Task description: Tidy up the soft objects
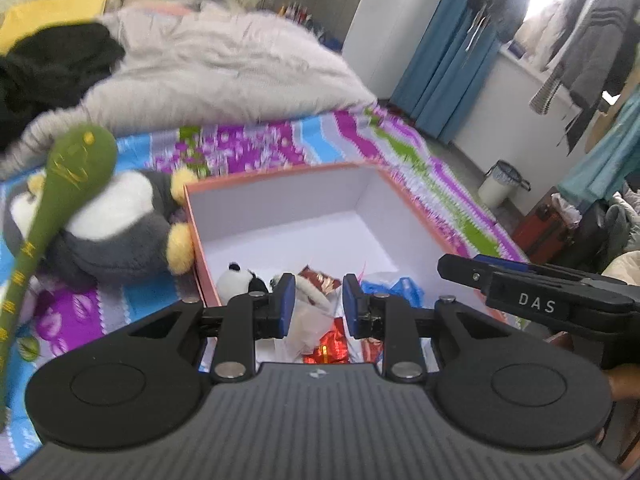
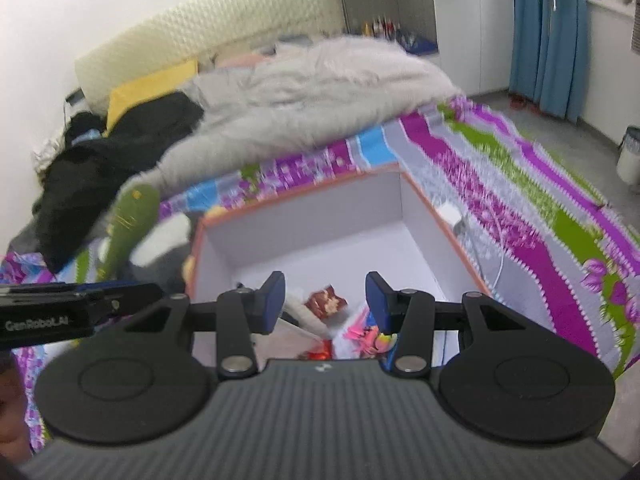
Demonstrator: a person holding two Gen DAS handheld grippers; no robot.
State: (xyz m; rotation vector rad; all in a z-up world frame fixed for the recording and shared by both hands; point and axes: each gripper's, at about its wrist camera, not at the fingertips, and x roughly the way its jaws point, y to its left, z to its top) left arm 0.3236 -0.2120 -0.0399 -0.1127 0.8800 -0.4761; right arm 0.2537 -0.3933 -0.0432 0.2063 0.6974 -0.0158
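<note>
An orange-rimmed white box [image 1: 276,184] [image 2: 304,200] sits on the bed. It holds a small panda plush [image 1: 238,278], red foil items [image 1: 324,276] [image 2: 326,302], a blue item [image 1: 404,286] and a pink item [image 2: 362,334]. A grey penguin plush [image 1: 116,224] and a green plush club [image 1: 68,176] [image 2: 128,220] lie left of the box. My left gripper [image 1: 318,298] is open above the box's near end, with a cream soft item [image 1: 310,306] between its pads; contact is unclear. My right gripper [image 2: 326,300] is open and empty above the box.
A colourful striped bedsheet [image 2: 520,208] covers the bed. A grey fluffy blanket [image 1: 224,68] and black clothes [image 1: 52,64] lie at the back. A white cable and charger [image 2: 452,212] lie right of the box. A bin [image 1: 502,184] stands on the floor.
</note>
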